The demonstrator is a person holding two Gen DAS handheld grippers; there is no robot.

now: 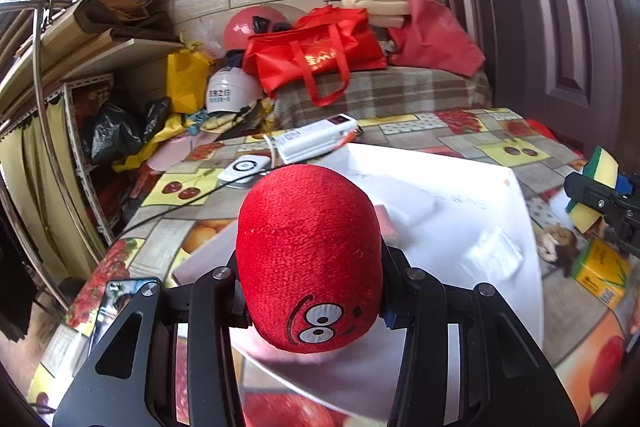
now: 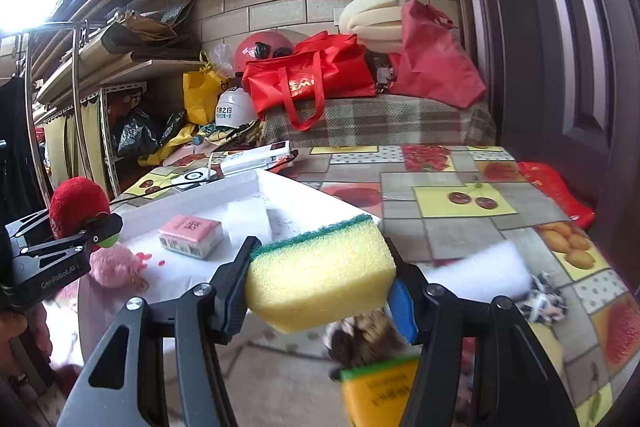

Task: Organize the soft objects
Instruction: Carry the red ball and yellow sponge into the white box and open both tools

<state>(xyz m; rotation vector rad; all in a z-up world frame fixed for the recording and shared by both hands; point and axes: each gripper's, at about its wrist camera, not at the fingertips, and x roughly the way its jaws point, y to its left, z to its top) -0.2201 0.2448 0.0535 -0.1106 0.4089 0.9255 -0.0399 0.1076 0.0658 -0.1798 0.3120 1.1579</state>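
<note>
My left gripper (image 1: 310, 291) is shut on a red plush toy (image 1: 308, 251) with cartoon eyes, held above the near edge of a white tray (image 1: 472, 195). It also shows in the right wrist view (image 2: 76, 205) at far left. My right gripper (image 2: 320, 279) is shut on a yellow sponge (image 2: 320, 275) with a green scouring top, held above the table to the right of the tray (image 2: 296, 195). The sponge also shows in the left wrist view (image 1: 600, 167). In the tray lie a pink packet (image 2: 190, 235) and a pink plush toy (image 2: 116, 267).
A yellow box (image 2: 380, 391), a brown furry item (image 2: 368, 343) and a black-and-white cloth (image 2: 544, 295) lie on the fruit-print tablecloth (image 2: 460, 203). A white power strip (image 1: 316, 139) and a small white device (image 1: 246, 167) sit behind the tray. Red bags (image 1: 316, 51) and helmets crowd the back.
</note>
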